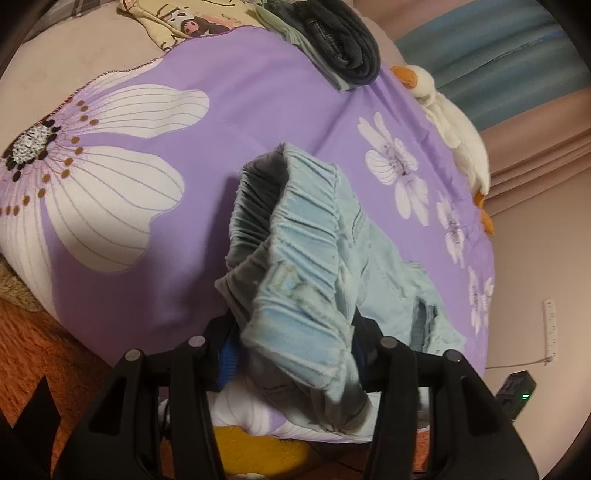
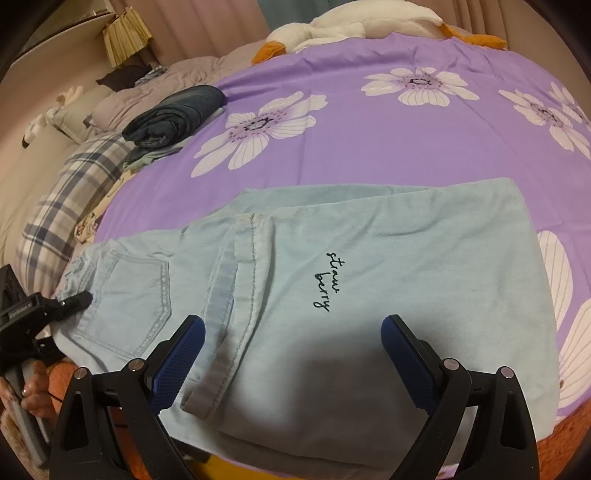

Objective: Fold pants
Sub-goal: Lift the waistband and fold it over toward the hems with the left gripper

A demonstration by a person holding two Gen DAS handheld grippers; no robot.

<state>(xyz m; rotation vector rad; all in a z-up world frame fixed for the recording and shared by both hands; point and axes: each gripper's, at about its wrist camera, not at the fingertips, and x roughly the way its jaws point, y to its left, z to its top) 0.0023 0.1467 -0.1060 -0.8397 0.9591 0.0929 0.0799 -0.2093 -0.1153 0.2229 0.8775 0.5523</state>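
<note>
Clamped on the gathered elastic waistband [image 1: 295, 236] of the light blue pants [image 2: 332, 280], the left gripper [image 1: 295, 354] is seen with cloth bunched between its pads and lifted off the purple floral bedspread [image 1: 258, 92]. In the right wrist view that same gripper [image 2: 79, 299] is seen at the waist end, beside the back pocket [image 2: 133, 295]. The right gripper [image 2: 293, 365] is held with its jaws spread wide above the near part of the pants, nothing between the blue pads [image 2: 177, 365]; whether it touches the cloth cannot be told.

The pants are laid across the near edge of the bedspread, the legs already doubled back so that a hem cuff [image 2: 218, 332] lies over the seat, next to the "straw berry" lettering [image 2: 327, 282].

As a judgement, trouble could come from the one-sided lift: if the waist is carried over while the far part is left unpinned, the doubled legs may be dragged askew, or the cloth may slide off the near edge.

Only the right view shows the flat layout; only the left shows the grip itself.

Farther across the bedspread, folded dark jeans [image 2: 177, 118] are stacked, and beyond them a white plush goose [image 2: 332, 22] lies at the far edge.
</note>
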